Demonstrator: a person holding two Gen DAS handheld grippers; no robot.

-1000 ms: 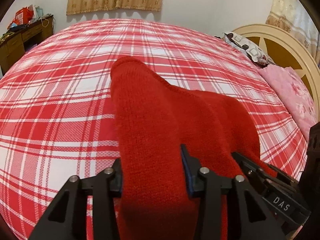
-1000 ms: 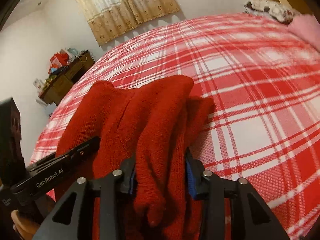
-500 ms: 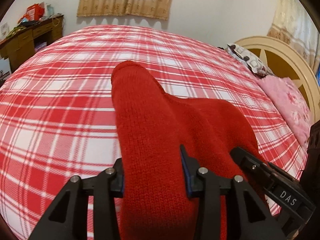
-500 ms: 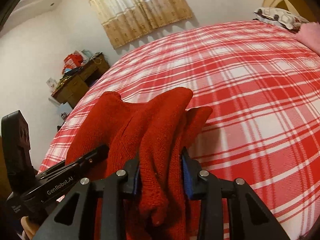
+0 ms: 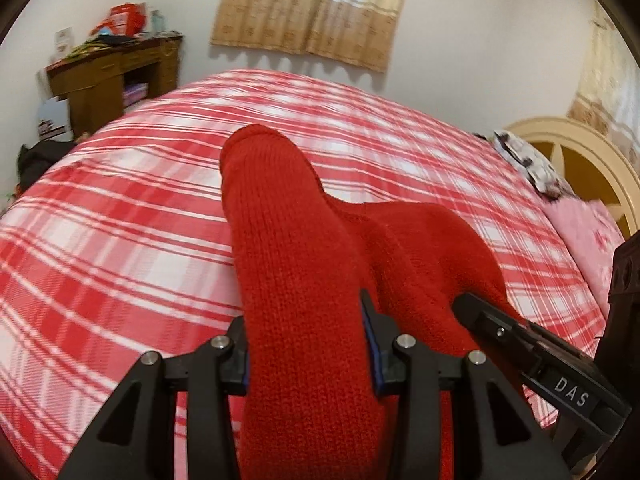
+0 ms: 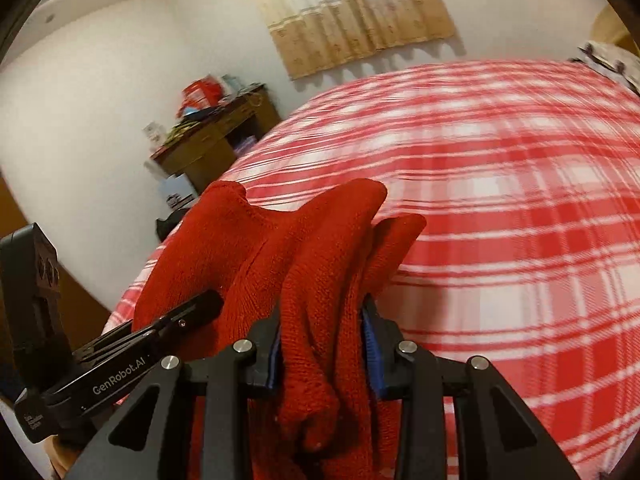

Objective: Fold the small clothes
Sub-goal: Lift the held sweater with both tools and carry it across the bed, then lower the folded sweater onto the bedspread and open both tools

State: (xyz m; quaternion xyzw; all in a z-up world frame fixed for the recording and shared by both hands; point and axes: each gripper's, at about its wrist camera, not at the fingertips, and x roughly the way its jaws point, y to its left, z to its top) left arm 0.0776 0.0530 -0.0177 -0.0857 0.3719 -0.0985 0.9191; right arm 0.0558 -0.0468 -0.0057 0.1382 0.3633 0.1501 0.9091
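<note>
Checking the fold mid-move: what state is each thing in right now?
red knit garment: bunched, lifted at the near end, clamped in both grippers.
left gripper: shut on the garment.
right gripper: shut on a gathered fold of the garment.
plaid bedsheet: spread flat over the bed.
curtain: drawn closed.

A wide bed with a red-and-white plaid sheet (image 5: 120, 216) fills the room. At its right edge a pale pink floral pillow (image 5: 588, 236) lies against a cream arched wooden headboard (image 5: 568, 136), with a black-and-white patterned pillow (image 5: 528, 160) just beyond it. Past the bed's far left corner stands a dark brown wooden desk (image 5: 104, 76) piled with clutter. Tan patterned curtains (image 5: 312, 12) hang on the white wall.
</note>
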